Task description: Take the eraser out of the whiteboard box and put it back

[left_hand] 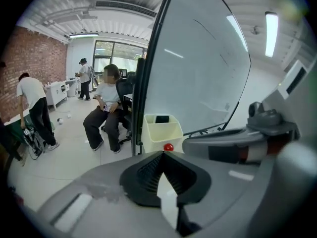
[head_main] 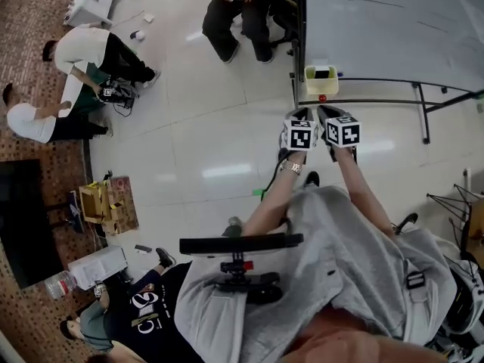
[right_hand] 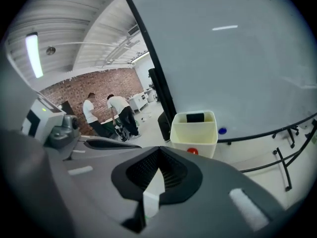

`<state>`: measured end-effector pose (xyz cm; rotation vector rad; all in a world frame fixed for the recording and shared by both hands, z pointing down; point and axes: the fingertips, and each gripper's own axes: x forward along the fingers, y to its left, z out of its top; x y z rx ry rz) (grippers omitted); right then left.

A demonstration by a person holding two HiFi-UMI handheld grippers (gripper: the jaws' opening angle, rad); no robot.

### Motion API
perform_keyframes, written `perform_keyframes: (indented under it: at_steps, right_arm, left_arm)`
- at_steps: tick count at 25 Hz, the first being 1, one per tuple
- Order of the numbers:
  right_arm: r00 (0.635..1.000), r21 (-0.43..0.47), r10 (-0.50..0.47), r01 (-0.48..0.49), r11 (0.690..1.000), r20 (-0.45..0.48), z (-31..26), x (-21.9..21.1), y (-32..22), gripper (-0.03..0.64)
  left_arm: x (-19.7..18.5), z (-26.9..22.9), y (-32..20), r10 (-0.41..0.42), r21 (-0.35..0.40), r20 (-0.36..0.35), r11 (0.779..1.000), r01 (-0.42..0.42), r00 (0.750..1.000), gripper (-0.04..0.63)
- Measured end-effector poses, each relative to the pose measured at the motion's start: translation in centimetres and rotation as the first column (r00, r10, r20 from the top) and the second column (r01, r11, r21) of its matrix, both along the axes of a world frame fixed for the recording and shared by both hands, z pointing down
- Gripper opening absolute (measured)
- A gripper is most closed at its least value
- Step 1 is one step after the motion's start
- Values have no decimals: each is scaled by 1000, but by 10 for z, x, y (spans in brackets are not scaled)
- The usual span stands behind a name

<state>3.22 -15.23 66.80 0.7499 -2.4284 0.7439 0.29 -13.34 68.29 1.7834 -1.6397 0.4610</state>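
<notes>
A pale yellow whiteboard box (head_main: 321, 83) hangs at the lower left corner of the whiteboard (head_main: 386, 29). The dark eraser (head_main: 323, 72) lies inside it, seen also in the left gripper view as the eraser (left_hand: 162, 119) in the box (left_hand: 161, 133), and in the right gripper view as the eraser (right_hand: 195, 117) in the box (right_hand: 194, 134). My left gripper (head_main: 301, 113) and right gripper (head_main: 327, 112) hover side by side just short of the box, both pointing at it. The left gripper (left_hand: 162, 153) is shut and empty. So is the right gripper (right_hand: 159, 148).
A red knob (left_hand: 169, 147) sits under the box and a blue magnet (right_hand: 222, 131) on the board's edge. The whiteboard stand's legs (head_main: 425, 108) reach out at right. A seated person (head_main: 236, 13) is close behind the board; other people (head_main: 83, 59) crouch at far left.
</notes>
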Motion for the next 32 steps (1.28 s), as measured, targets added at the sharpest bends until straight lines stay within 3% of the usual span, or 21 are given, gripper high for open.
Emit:
perform_keyframes:
  at_steps: [5,10,17,32]
  right_arm:
    - [999,17,-40,41,999,-22,-2,7,31,3]
    - [998,61,1,3,998,-66,-12,19,28,2]
    - [998,51,29,-26,998,-64,-18,19,32,2]
    - [996,62,65,-61,996,-62,-23,16,38,2]
  left_arm:
    - [16,-8,23,9,1,31,1000,-9,999,3]
    - [26,-18,17,41,23,40,999,-42,998,3]
    - [26,-28,19,68,44,58,997,-71,996,3]
    - [9,-34,31,-12,55,9,998,11,1000,5]
